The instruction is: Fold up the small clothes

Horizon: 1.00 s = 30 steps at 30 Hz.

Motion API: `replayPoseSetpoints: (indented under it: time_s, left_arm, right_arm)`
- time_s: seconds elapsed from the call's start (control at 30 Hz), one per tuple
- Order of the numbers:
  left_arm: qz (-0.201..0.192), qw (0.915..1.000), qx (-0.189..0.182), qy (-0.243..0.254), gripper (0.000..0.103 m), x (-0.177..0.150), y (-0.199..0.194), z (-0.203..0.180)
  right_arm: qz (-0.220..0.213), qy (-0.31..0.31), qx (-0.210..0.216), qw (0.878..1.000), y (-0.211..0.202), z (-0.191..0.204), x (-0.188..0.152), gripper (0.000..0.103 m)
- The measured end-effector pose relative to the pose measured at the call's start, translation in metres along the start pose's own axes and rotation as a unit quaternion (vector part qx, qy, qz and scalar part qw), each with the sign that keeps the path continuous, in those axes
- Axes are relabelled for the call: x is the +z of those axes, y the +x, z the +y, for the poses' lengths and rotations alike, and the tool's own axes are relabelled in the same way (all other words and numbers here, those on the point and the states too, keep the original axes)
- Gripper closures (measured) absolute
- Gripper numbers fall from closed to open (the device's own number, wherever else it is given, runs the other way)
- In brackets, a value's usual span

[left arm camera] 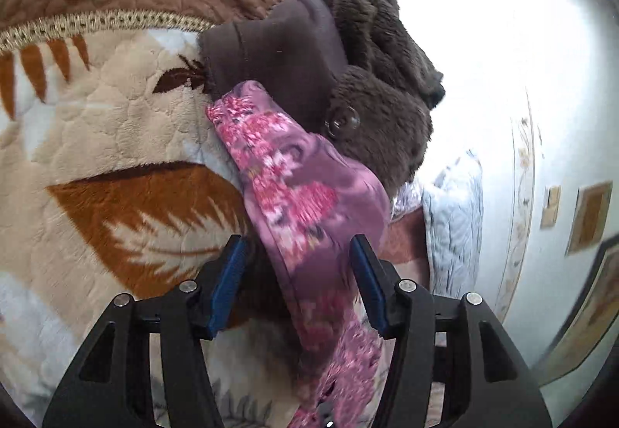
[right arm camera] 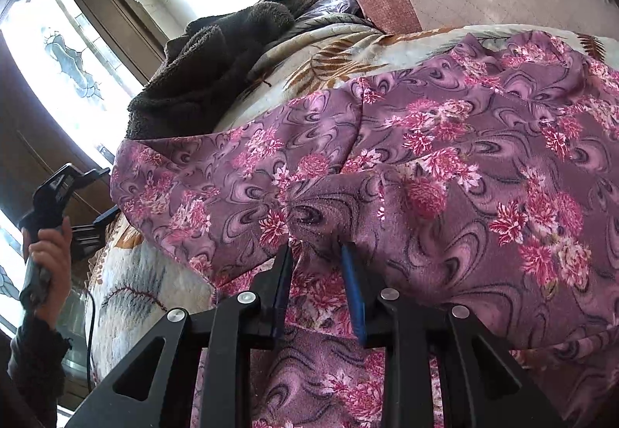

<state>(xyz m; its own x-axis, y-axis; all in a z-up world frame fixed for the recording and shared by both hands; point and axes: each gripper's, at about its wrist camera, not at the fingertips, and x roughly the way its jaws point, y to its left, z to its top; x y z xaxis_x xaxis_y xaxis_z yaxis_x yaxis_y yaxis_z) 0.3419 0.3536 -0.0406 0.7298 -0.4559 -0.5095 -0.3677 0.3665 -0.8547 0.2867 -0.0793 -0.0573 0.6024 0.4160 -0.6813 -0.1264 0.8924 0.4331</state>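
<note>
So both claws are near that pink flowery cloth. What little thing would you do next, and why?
Probably close the left gripper. Its jaws stand open with a strip of the floral garment running between them, while the right gripper seems already pinched on a bunched pleat of it. With both ends held, the cloth could be lifted off the leaf-patterned blanket and spread for folding.
</note>
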Motion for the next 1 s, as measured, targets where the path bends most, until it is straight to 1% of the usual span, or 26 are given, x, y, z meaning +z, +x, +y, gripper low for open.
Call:
replayPoseSetpoints:
  time_s: [0.13,0.2,0.23,0.27,0.3,0.33,0.37,0.43,0.53,0.63,0.73,0.8,0.87,0.93,1.0]
  left_arm:
    - [-0.005,0.9986,-0.027,-0.045,0.049,0.01,0.016,0.012]
    - [-0.012,0.9982,-0.031,-0.049,0.05,0.01,0.018,0.012]
    - [-0.017,0.9983,-0.033,-0.045,0.053,0.012,0.018,0.01]
    - [-0.02,0.9985,-0.034,-0.038,0.058,0.014,0.017,0.009]
    - [-0.02,0.9987,-0.035,-0.03,0.075,0.015,0.016,0.005]
    - [-0.019,0.9988,-0.039,-0.023,0.083,0.014,0.014,0.002]
    - [-0.016,0.9987,-0.043,-0.019,0.096,0.013,0.011,0.0]
    - [-0.023,0.999,-0.037,-0.007,0.097,0.009,0.003,-0.009]
    - [-0.029,0.9987,-0.036,0.02,0.098,0.002,-0.009,-0.026]
    - [-0.032,0.9977,-0.035,0.049,0.098,-0.008,-0.024,-0.043]
    - [-0.03,0.996,-0.03,0.078,0.098,-0.016,-0.034,-0.061]
    - [-0.028,0.9951,-0.027,0.091,0.098,-0.021,-0.037,-0.071]
    - [-0.024,0.9942,-0.026,0.101,0.098,-0.028,-0.038,-0.081]
    - [-0.02,0.9927,-0.024,0.116,0.098,-0.038,-0.039,-0.092]
    - [-0.015,0.9907,-0.023,0.133,0.098,-0.049,-0.038,-0.103]
  right_arm:
    - [-0.001,0.004,0.005,1.0,0.001,-0.002,0.0,0.075]
    - [-0.001,0.006,0.007,1.0,0.0,-0.002,0.0,0.075]
    - [-0.001,0.006,0.007,1.0,0.0,-0.002,0.0,0.075]
    - [-0.001,0.007,0.008,1.0,0.0,-0.003,0.0,0.075]
    - [-0.001,0.007,0.008,1.0,0.0,-0.003,0.0,0.075]
    - [-0.001,0.007,0.008,1.0,0.0,-0.003,0.0,0.075]
    - [-0.001,0.007,0.008,1.0,0.0,-0.003,0.0,0.075]
    - [0.0,0.006,0.006,1.0,-0.001,-0.002,0.0,0.075]
    - [0.004,0.0,-0.004,1.0,-0.001,0.002,0.002,0.075]
    - [0.02,-0.016,-0.02,0.999,-0.005,0.009,0.006,0.075]
    - [0.021,-0.016,-0.023,0.999,-0.02,0.006,0.008,0.071]
    - [0.01,-0.01,-0.028,0.999,-0.036,-0.003,0.006,0.066]
    - [0.002,-0.001,-0.045,0.999,-0.053,-0.018,0.005,0.062]
    - [-0.01,0.006,-0.061,0.998,-0.071,-0.036,0.003,0.062]
    - [-0.024,0.01,-0.091,0.995,-0.093,-0.056,0.0,0.062]
